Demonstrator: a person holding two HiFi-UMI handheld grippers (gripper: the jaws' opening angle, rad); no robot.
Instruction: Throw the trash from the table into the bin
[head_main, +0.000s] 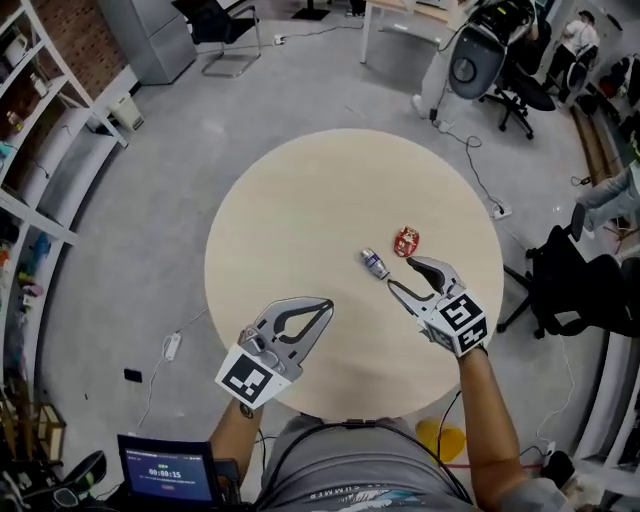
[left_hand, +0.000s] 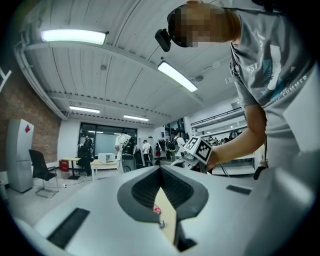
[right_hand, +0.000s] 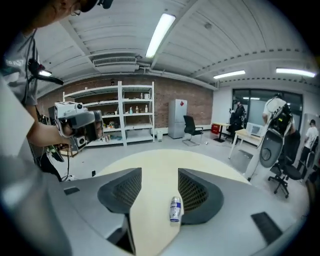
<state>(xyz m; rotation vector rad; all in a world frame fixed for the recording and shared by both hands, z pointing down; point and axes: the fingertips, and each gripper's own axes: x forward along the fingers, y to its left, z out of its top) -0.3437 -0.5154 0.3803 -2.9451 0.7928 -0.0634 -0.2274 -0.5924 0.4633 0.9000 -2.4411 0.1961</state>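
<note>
**Two pieces of trash on the right part of the round desk**

The trash was two small things. One was a little can (head_main: 374, 263) (right_hand: 175, 209), silver with a blue band around the middle, lying on its side. The other was a crumpled red wrapper (head_main: 406, 241) with some white print on it. In the head view the wrapper lay near the can, a little farther from the person and to the right, and the two did not touch.

The right tongs (head_main: 399, 273) (right_hand: 160, 171) were released, with the jaws standing apart. In the right gripper view the can appeared in the gap, close to the inner edge of the right jaw. The head view showed it just ahead of the tips, and no pad pressed on it. The left tongs (head_main: 328, 303) (left_hand: 160, 170) were clenched, tip against tip, with nothing between them, and they were over the near part of the desk.

The desk (head_main: 300, 220) was round and pale beige. Both things lay well inside its right edge, and the left and far parts of the top were bare. Grey floor (head_main: 150, 230) ran around it on all sides. Black office chairs (head_main: 570, 290) stood close to the right edge, a white shelf (head_main: 40, 130) stood well apart at the left, and a cable (head_main: 478, 175) ran across the floor at the far right.
</note>
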